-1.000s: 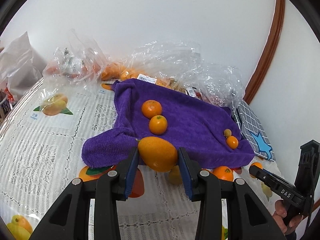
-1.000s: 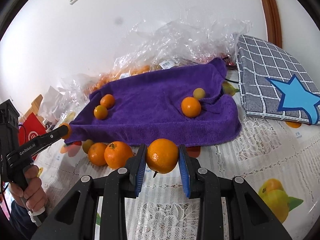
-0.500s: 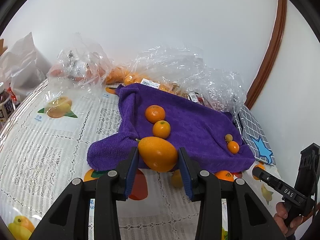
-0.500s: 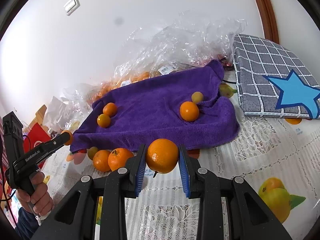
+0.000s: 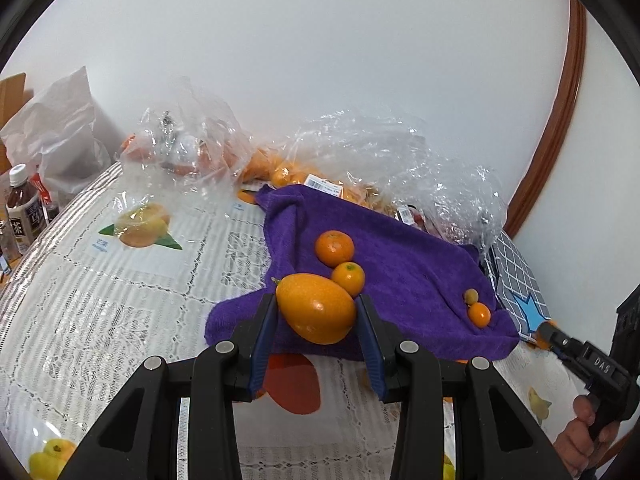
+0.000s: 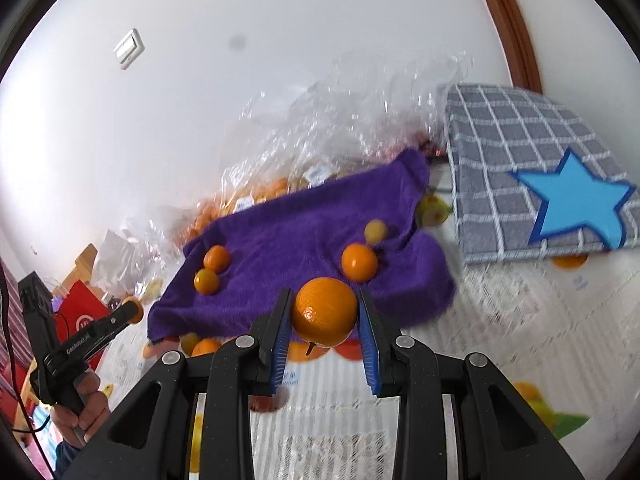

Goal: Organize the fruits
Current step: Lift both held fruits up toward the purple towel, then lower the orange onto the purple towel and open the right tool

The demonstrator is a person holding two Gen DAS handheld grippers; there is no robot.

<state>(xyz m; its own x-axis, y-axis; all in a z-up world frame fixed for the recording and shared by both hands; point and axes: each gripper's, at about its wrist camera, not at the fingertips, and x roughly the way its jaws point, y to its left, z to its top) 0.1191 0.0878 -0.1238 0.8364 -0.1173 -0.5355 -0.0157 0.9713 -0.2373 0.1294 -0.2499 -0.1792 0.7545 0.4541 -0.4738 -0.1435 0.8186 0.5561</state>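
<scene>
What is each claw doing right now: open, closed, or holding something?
Left claw: closed on an oval orange-yellow fruit.
Right claw: closed on a round orange.

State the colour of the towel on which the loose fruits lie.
The towel is purple; the left wrist view shows it best.
</scene>
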